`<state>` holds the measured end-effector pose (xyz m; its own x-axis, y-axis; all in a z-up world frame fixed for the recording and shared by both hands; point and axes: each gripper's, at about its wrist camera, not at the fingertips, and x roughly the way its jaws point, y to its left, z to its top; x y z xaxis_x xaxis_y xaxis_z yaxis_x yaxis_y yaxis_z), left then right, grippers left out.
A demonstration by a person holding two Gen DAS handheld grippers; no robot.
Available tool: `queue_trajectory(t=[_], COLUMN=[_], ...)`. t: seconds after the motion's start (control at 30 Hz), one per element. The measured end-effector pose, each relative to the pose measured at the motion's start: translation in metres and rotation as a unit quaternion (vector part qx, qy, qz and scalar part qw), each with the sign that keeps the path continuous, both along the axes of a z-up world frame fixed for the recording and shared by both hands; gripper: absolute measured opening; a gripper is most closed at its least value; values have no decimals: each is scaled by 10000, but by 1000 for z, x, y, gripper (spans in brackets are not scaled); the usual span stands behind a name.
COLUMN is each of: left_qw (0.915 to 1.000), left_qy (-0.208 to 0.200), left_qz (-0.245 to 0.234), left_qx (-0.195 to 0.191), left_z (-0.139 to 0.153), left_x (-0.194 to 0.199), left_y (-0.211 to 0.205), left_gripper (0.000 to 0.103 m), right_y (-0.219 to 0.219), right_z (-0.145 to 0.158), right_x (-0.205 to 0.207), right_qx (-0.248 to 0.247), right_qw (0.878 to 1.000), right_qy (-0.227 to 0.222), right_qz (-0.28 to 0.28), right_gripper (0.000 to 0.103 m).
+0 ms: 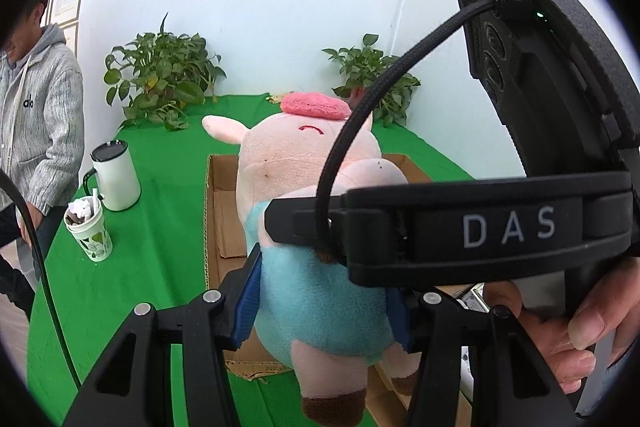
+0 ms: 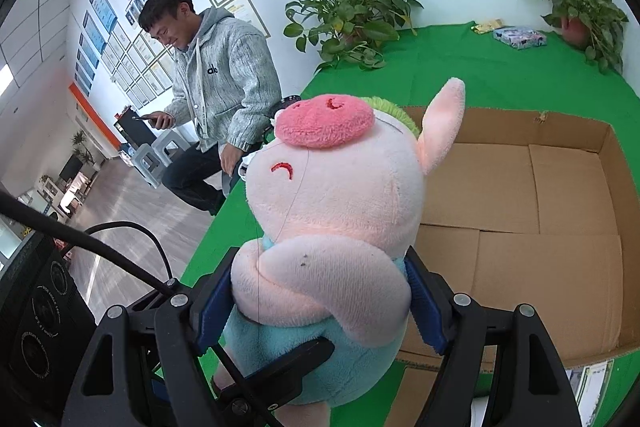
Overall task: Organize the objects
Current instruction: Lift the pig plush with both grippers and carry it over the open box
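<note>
Both claws clamp plush pig (image 1: 316, 291): left claw (image 1: 320, 303), right claw (image 2: 320, 307); risk: unequal release tips it outside cardboard box (image 2: 540, 211), right of frame, onto counter (image 2: 480, 75).

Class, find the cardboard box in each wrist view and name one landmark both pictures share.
Left wrist view: the cardboard box sits centre frame, mostly hidden behind the plush pig.
Right wrist view: the cardboard box fills the right side, open, nothing visible inside, to the right of the plush pig.
Shared landmark: the larger potted plant on the green cloth.
</note>
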<state>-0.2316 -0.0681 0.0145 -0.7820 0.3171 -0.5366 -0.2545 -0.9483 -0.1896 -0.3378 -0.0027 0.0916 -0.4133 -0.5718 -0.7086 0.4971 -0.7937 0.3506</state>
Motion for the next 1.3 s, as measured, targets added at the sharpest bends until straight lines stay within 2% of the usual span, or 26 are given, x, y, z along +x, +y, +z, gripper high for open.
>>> queue_trajectory(t=[0.53,0.7,0.83,0.97,1.1,1.3], left_qw=[9984,9966,9951,9939,9937,9922], left_qy=[-533,-741,-817,-857,-823,-994], left_qz=[189,348,539,678,755,698], left_qx=[-35,34,-123,-132,29,264], left_z=[-51,-64,-68,-69,-72,-84], left_x=[-50,-56,-53,-48,-47,-53], left_y=[4,-1,-1,-5,-12,-19], left_gripper=[52,53,55,55,55,55], right_y=[6,-3,-13,-24,-36,-42], right_z=[-87,-113,-133,-142,-143,-149], right_x=[-51,-73,-89,-93,-94,-99], right_qx=[-84,-1,-133,-110,-40,205], right_qw=[9989,9978,9960,9950,9945,9926], right_qy=[-463,-643,-859,-933,-944,-1145], right_qz=[86,135,216,326,446,361], right_gripper=[73,72,71,71,71,71])
